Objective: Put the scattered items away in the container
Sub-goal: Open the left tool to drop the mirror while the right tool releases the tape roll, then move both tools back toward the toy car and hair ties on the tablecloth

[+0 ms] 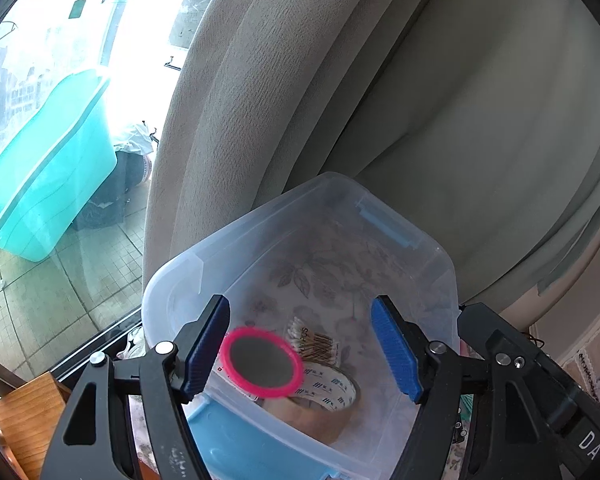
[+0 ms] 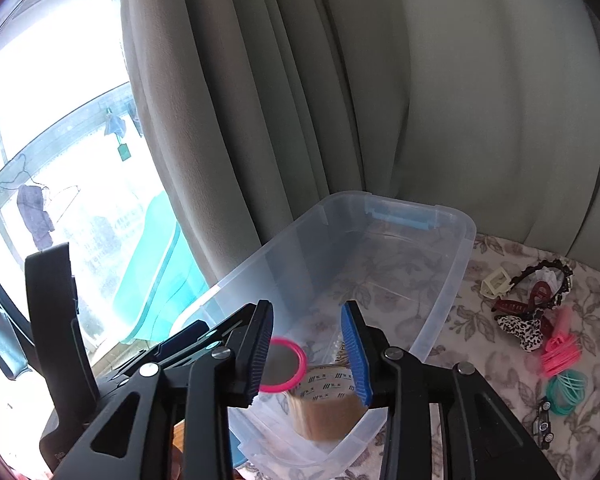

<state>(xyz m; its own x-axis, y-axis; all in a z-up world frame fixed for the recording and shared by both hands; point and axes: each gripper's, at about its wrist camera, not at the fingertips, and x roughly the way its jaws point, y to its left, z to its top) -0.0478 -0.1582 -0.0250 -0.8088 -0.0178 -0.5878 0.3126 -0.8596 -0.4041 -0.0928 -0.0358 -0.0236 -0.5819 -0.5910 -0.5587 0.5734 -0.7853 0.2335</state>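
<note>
Both cams are riding on the grippers and looking forward and down along the fingers, fisheye style, so everything is bending toward the edges. The left wrist view is sitting really close over the clear plastic bin (image 1: pixel 440 256), which is filling the lower middle of the frame, with the curtain (image 1: pixel 380 80) taking the upper right and the window (image 1: pixel 60 60) the upper left. The right wrist view is hanging a bit further back, catching the whole bin (image 2: pixel 456 240) plus the floral tablecloth (image 2: pixel 480 344) at the lower right. Both are sharing the bin, curtain (image 2: pixel 320 80) and window (image 2: pixel 52 100).
</note>
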